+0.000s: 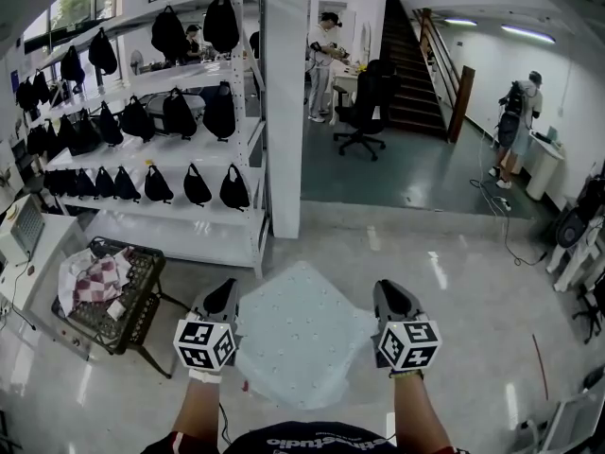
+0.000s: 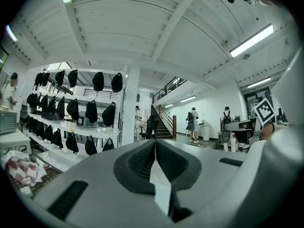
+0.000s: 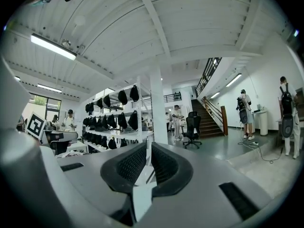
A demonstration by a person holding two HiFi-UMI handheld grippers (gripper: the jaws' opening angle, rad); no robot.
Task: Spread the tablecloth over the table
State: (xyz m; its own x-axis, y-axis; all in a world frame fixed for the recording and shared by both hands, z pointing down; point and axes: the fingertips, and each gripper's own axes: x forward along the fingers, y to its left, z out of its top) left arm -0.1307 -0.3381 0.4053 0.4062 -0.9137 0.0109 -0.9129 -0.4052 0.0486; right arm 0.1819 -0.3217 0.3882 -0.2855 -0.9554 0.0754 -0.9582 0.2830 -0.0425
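**Cloth held out in the air, a corner in each tong**

Head view. The tablecloth [image 1: 301, 334], pale and dotted, hangs out flat like a diamond on the near side of the white pillar [image 1: 286, 102], just in front of the person. The left gripper [image 1: 223, 298] has its left corner and the right gripper [image 1: 391, 298] its right corner. Both point toward the pillar, side by side with the cloth's width between them. My guess is that the wide hold keeps the sheet open and off the floor, ready to be cast over something. No table shows under it, only bare floor. Left of the pillar and nearer the person stands a wire basket [image 1: 142, 291] with a checked cloth [image 1: 95, 277] in it.

Left gripper view. The pillar [image 2: 129, 108] stands left of centre behind the left gripper [image 2: 155, 144]. The jaws are pressed together at the tips, with a pale strip of tablecloth [image 2: 159, 182] pinched in the throat. It looks like a firm bite on a thin edge.

Right gripper view. The pillar [image 3: 158, 108] is dead ahead of the right gripper [image 3: 148, 148]. The jaws are nearly together, with only a slit at the tips, and a white fold of tablecloth [image 3: 142, 201] is clamped lower down. The thicker bunch there probably keeps them from meeting.
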